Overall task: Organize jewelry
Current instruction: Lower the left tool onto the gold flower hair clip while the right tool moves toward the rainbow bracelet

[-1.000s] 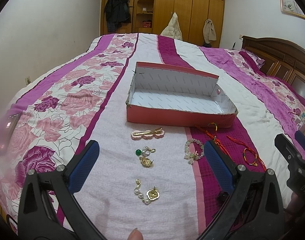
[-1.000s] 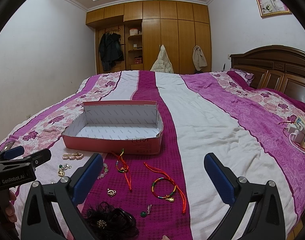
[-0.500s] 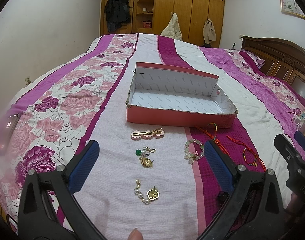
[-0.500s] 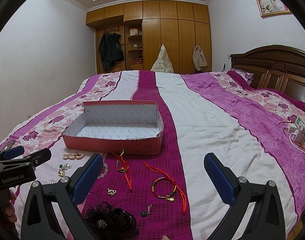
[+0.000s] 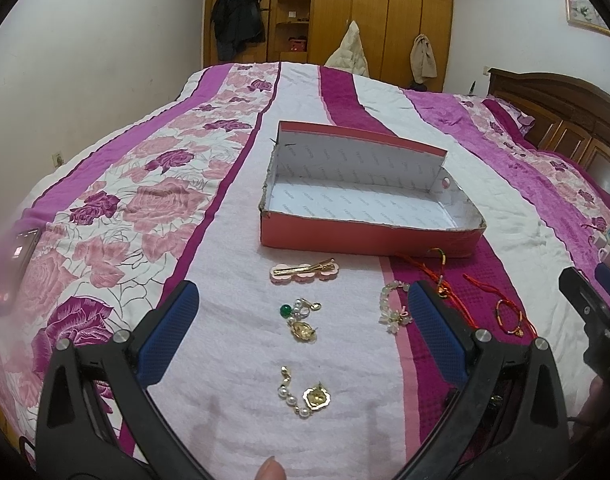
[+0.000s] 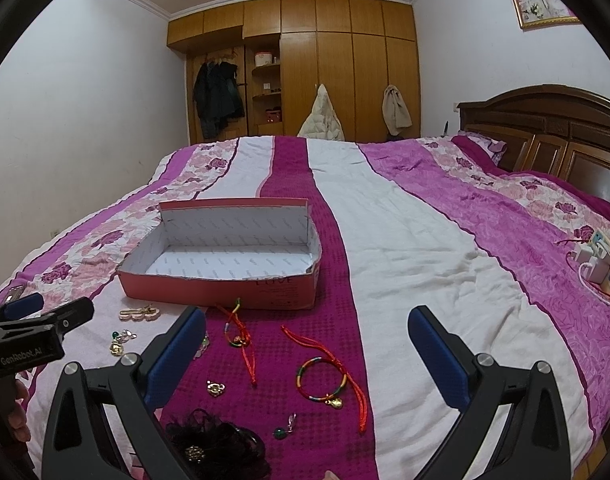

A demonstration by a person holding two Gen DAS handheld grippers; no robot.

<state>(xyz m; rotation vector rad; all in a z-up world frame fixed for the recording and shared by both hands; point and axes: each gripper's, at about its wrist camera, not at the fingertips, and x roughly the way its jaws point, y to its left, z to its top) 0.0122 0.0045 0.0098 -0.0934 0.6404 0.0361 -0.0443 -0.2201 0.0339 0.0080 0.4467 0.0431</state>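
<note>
An open red box (image 5: 369, 236) with a white lining lies on the bed; it also shows in the right wrist view (image 6: 221, 292). In front of it lie a pink hair clip (image 5: 305, 271), a green-bead earring (image 5: 299, 318), a pearl earring (image 5: 305, 394) and a bead bracelet (image 5: 393, 308). Red cord bracelets (image 6: 241, 332), a multicolour bangle (image 6: 323, 380), a gold charm (image 6: 216, 388) and a black hair flower (image 6: 217, 448) lie on the magenta stripe. My left gripper (image 5: 303, 332) is open above the earrings. My right gripper (image 6: 307, 354) is open above the bangle.
A phone (image 5: 13, 268) lies at the bed's left edge. A power strip with chargers (image 6: 599, 260) sits at the right. A wooden headboard (image 6: 545, 132) and wardrobe (image 6: 325, 68) stand behind the bed.
</note>
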